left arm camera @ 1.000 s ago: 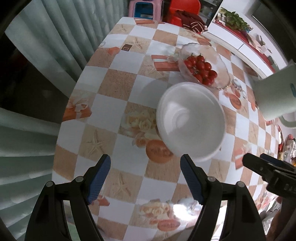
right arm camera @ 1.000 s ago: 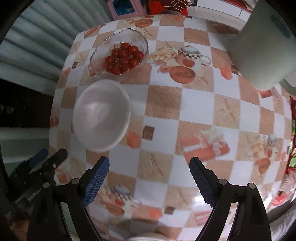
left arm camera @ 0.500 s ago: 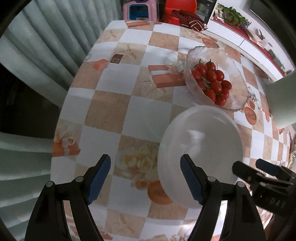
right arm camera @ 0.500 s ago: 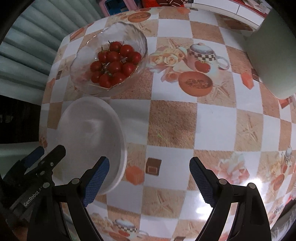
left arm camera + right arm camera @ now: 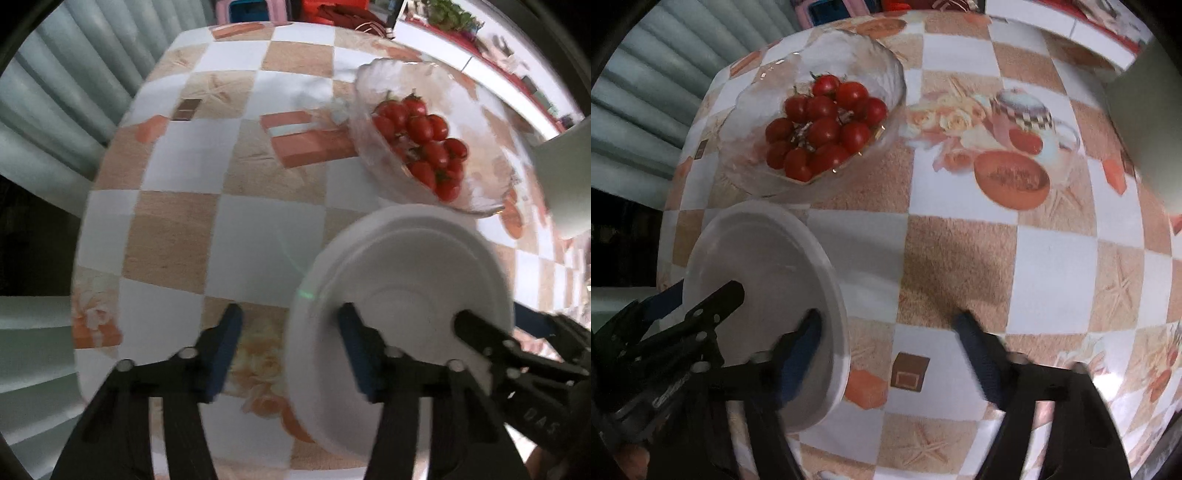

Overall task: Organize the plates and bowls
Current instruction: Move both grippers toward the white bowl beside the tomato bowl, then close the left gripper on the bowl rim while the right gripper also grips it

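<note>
A white bowl (image 5: 399,280) stands upright on the checked tablecloth; it also shows in the right wrist view (image 5: 764,273). My left gripper (image 5: 291,347) is open and straddles the bowl's left rim, with its right finger inside the bowl and its left finger outside. My right gripper (image 5: 890,350) is open and straddles the bowl's right rim, with its left finger inside and its right finger over the cloth. Neither gripper has closed on the rim.
A glass bowl of cherry tomatoes (image 5: 421,140) stands just behind the white bowl, also in the right wrist view (image 5: 820,122). A pale green container (image 5: 1145,110) stands at the far right. Curtains hang past the table's left edge.
Both grippers have moved forward and down to the white bowl. Each now has one finger over the rim and inside it. The jaws have stayed open.
</note>
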Motion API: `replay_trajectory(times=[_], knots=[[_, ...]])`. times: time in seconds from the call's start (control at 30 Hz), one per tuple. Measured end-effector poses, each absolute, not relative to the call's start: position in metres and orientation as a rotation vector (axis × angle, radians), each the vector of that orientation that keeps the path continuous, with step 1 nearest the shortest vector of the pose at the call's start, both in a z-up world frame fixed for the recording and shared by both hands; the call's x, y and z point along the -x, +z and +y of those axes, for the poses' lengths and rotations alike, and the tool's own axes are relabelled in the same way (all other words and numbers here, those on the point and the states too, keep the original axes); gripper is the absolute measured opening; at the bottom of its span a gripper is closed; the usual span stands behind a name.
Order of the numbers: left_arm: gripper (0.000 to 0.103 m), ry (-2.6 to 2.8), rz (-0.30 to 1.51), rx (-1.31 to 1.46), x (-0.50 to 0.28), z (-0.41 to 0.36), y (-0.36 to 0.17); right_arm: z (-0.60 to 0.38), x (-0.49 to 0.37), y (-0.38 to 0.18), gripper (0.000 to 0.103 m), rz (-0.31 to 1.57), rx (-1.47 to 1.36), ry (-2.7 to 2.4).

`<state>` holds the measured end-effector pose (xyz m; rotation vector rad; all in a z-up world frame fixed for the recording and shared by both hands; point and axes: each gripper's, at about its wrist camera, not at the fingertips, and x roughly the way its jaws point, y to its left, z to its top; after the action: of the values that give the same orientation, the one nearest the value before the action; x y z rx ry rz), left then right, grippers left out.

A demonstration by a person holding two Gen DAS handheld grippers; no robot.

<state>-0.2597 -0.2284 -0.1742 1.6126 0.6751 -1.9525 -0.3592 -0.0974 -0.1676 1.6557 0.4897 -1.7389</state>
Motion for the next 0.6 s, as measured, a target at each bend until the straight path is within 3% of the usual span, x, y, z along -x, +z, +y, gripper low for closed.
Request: replay_trajectory(times=[0.07,0.13,0.23,0.33,0.6], knots=[[0.028,-1.992,0.688,-1.624,0.263,-0.225,-0.173,-0.099,0.358,-0.167,0.055,0.491,-1.654,-1.718],[0.027,-2.009,0.628,-1.633,0.268,-0.218,-0.171,-0.102,0.354,-0.167,0.034,0.503,-1.648,-1.685],[0.022,-2.028,0.665,-1.63,0.269,-0.214,-0.171,-0.105,0.353,-0.168,0.015,0.509,-1.655,-1.648],[0.02,-2.033,0.725,-1.629,0.26,-0.209,-0.173,-0.101,0.349,-0.168,0.015,0.517,-1.655,-1.637],[0.019,-2.076,0.664,-1.705,0.241,-0.149,-0.175,-0.057,0.344,-0.171,0.015,0.537,-1.706,-1.59]])
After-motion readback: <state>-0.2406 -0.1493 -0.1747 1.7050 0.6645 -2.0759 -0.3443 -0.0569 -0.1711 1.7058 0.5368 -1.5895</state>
